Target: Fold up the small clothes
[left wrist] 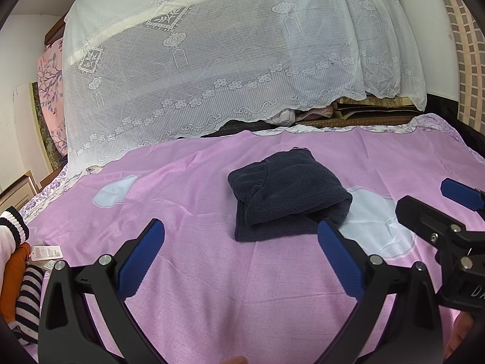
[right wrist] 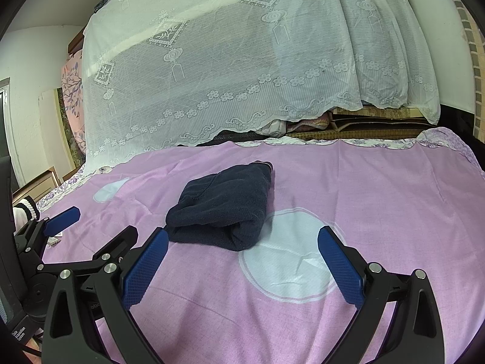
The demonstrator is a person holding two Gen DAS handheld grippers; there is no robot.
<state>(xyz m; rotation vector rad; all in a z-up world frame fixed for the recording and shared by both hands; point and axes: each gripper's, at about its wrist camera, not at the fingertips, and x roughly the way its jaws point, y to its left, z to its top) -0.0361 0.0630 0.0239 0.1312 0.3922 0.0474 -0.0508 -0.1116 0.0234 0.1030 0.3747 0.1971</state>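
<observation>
Bed: pink sheet (left wrist: 212, 273) with pale round patches covers it, and all my work lies on top.
Back of the room: white lace cloth (left wrist: 212, 60) hangs over a big pile at the far side of the bed.
Under the lace: some dark and pinkish things peek out at the far edge, too hidden for me to tell what they are.
Dark blue knit (left wrist: 285, 194): it lies folded in a small bundle in the middle of the sheet, alone, nothing touching it.
My left gripper (left wrist: 241, 251): my two blue pads are spread wide and hold nothing.
Knit and my left pads: the bundle sits just past my tips, a bit to the right, close to my right pad but apart from it.
My right gripper (right wrist: 242, 257): spread wide too, and empty.
Knit and my right pads: the bundle (right wrist: 221, 203) lies just past my left pad, near it.
My two grippers: side by side, both on the near side of the knit.
Left edge: striped clothes (left wrist: 27, 300), something orange, and a paper tag (left wrist: 45, 253) lie in a heap, well apart from the knit.
In the way: nothing lies between my pads and the bundle.
</observation>
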